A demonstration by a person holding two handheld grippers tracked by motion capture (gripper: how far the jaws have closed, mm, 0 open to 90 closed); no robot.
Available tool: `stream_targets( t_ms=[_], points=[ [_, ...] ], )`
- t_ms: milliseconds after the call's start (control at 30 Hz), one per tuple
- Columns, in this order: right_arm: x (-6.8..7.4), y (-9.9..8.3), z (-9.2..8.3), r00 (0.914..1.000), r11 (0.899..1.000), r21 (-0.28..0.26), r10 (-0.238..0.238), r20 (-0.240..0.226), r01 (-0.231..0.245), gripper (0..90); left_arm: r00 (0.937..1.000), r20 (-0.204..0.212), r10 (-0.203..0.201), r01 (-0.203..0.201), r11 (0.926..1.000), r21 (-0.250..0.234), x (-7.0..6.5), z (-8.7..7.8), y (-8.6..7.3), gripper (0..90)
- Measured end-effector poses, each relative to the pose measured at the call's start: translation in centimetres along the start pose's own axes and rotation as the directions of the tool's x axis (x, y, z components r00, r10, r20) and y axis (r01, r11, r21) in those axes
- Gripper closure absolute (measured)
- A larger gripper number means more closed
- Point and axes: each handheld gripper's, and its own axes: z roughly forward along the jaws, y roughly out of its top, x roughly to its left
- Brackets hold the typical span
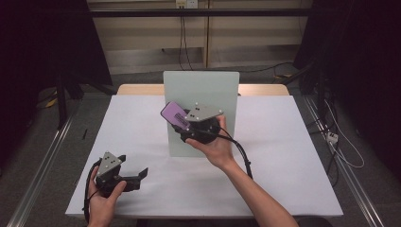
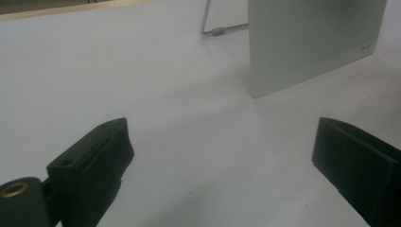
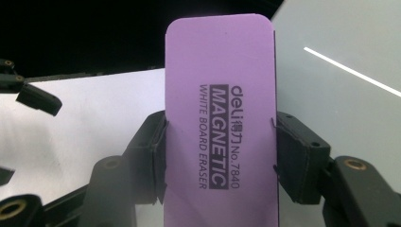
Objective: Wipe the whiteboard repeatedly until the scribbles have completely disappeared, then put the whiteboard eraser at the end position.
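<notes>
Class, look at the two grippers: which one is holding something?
The right gripper, its jaws shut on the purple whiteboard eraser at the upright board. The left gripper is open, holding nothing.

Lab: dark curtains [image 1: 38, 42], cables [image 1: 184, 38]

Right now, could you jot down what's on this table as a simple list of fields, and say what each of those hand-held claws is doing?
Table: white top, wooden edge at the far side
Standing board: pale grey panel, upright near the table's middle, propped by a wire stand behind
Eraser: purple, printed "deli MAGNETIC WHITE BOARD ERASER No.7840"
Right gripper: shut on the eraser's long sides, held up in front of the board
Left gripper: open, holding nothing, low over the table's near-left part
Eraser touching board: cannot tell
</notes>
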Motion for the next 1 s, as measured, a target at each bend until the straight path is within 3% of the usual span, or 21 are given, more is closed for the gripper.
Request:
stream_targets(
  t_ms=[233,500,633,700,1000],
  points=[
    [-0.4,-1.3,-2.1,0.9998,1.000,-0.016,0.020,-0.006,-0.020,41.6,1.0000,0.001,-0.008,0.008,1.0000,-0.004,0.1,-0.1,-0.1,5.4],
    [-0.8,-2.7,-3.1,0.9985,0.999,-0.001,0.051,-0.021,-0.051,41.6,1.0000,0.002,-0.003,0.003,1.0000,-0.005,0.2,0.1,0.1,5.4],
    [-0.9,-3.2,-3.4,0.9984,0.999,0.015,0.052,-0.024,-0.051,41.6,1.0000,0.006,0.002,-0.002,1.0000,-0.002,0.0,0.3,0.2,5.5],
    [-1.0,-3.2,-3.6,0.9989,0.998,0.029,0.046,0.004,-0.046,41.6,0.9999,0.010,0.006,-0.006,1.0000,-0.001,-0.1,0.3,0.2,5.4],
    [-1.6,-3.9,-4.9,0.9989,0.997,0.069,0.047,-0.007,-0.046,41.6,1.0000,0.006,0.008,-0.008,1.0000,0.002,0.0,0.4,0.3,5.4]
  ],
)
